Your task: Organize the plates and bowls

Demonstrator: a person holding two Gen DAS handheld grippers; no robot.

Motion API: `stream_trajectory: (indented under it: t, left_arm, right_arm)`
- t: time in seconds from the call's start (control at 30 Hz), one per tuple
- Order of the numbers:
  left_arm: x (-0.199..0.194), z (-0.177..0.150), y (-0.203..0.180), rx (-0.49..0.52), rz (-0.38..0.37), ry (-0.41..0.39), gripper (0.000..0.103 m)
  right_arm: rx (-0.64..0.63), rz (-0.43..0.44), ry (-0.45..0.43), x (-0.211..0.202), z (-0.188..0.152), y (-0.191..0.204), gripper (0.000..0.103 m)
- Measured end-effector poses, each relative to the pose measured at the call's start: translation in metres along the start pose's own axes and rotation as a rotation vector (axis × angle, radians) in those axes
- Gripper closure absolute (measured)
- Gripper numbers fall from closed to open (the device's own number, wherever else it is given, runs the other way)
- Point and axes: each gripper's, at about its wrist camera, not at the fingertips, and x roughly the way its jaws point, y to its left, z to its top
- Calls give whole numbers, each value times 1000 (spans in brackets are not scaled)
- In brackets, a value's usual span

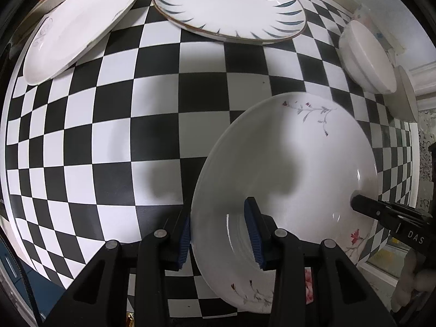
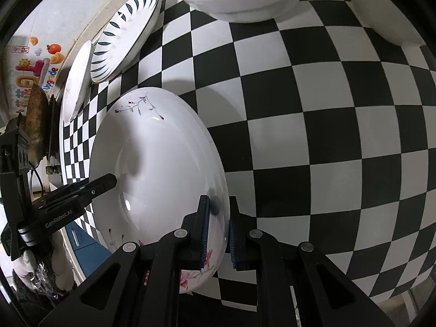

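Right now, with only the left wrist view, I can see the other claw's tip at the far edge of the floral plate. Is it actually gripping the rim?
Observer: Yes. The right wrist view shows the right claw with one pad on each face of the rim of the floral plate, next to a pink flower.
Operator: And the bowls squeezed into my frame's edge, is one upright?
Observer: The floral bowl stands open side up on the checkered table, apart from the plate. It has a small orange speck at its rim, and nothing shows inside.
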Motion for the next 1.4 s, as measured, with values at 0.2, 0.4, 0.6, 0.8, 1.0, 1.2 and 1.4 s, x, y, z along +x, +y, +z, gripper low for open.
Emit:
stream_trajectory:
  t: [0.2,0.4,0.6,0.8,1.0,1.2,1.4]
  left_arm:
    - [-19,2,8,-26,-7,-27,69]
    - [-79,10,78,-270,-29,-186,62]
    - [-63,41,170,-602,-124,-210,61]
    - [-38,61,228,-799,-152,-202,62]
    - [-22,78,252,-869,-165,-203,63]
    - [-22,101,259,-837,-156,-221,79]
    - [-27,110,251,-807,-99,-215,79]
  right_arm:
    - [-3,-21,60,1,8,-1,88]
    - [-87,13,-16,-78,37,42,75]
    - [-430,74,-54,-64,134,180,59]
    - [-619,28,3,34,247,288,59]
    - [-652,-2,103,109,310,342,62]
    - [-673,-9,163,146,326,353,82]
    - [-676,-5,172,150,321,352,82]
